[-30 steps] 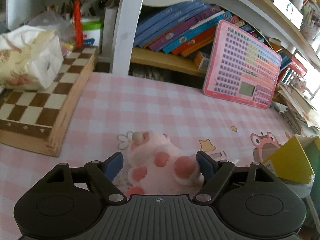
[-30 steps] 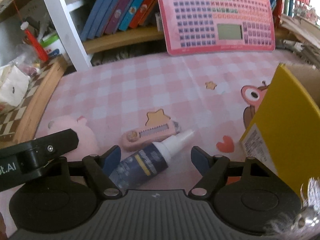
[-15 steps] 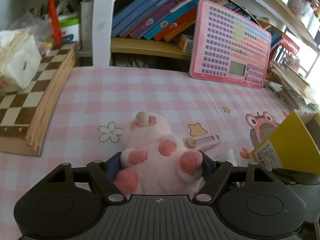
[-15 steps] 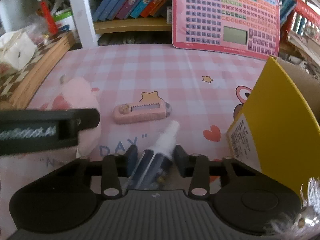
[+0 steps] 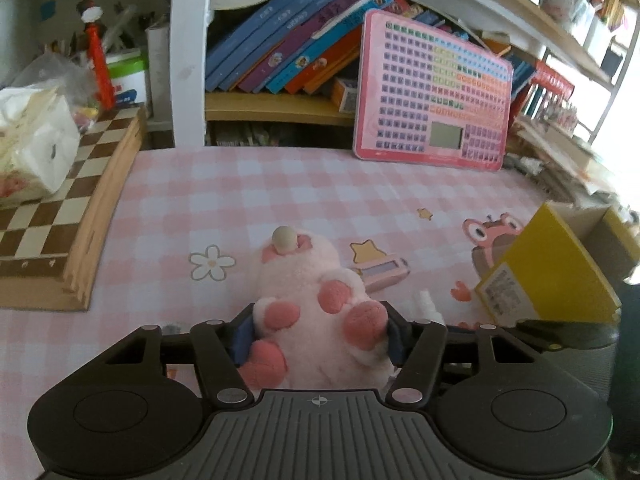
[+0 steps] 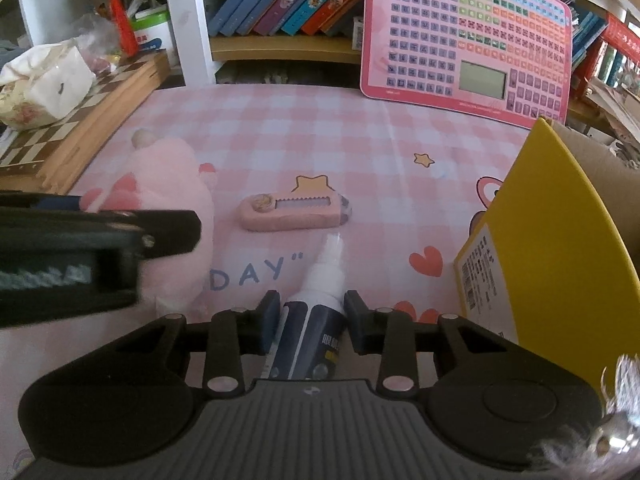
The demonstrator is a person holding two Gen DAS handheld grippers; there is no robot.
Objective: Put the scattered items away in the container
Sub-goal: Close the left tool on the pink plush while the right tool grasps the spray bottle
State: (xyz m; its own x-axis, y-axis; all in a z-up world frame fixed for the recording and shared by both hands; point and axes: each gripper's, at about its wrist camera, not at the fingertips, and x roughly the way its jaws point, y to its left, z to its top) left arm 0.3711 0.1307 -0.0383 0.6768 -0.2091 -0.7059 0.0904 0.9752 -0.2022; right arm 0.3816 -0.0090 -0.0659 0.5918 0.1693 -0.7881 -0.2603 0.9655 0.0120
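My left gripper (image 5: 318,334) is shut on a pink plush toy (image 5: 316,304) and holds it over the pink checked tablecloth. The plush also shows at the left of the right wrist view (image 6: 172,184). My right gripper (image 6: 312,316) is shut on a dark blue spray bottle (image 6: 316,320) with a white nozzle pointing forward. A pink utility knife (image 6: 294,216) lies on the cloth just beyond the bottle; it also shows in the left wrist view (image 5: 382,274). The yellow cardboard box (image 6: 560,232) stands open at the right, and shows in the left wrist view (image 5: 556,272).
A wooden chessboard (image 5: 68,208) with a tissue pack (image 5: 32,152) sits at the left. A pink keypad toy (image 5: 432,96) leans on a bookshelf (image 5: 280,108) at the back. Stacked papers (image 5: 560,152) lie at the far right.
My left gripper closed on the plush toy and lifted it. My right gripper closed on the spray bottle and raised it off the cloth.
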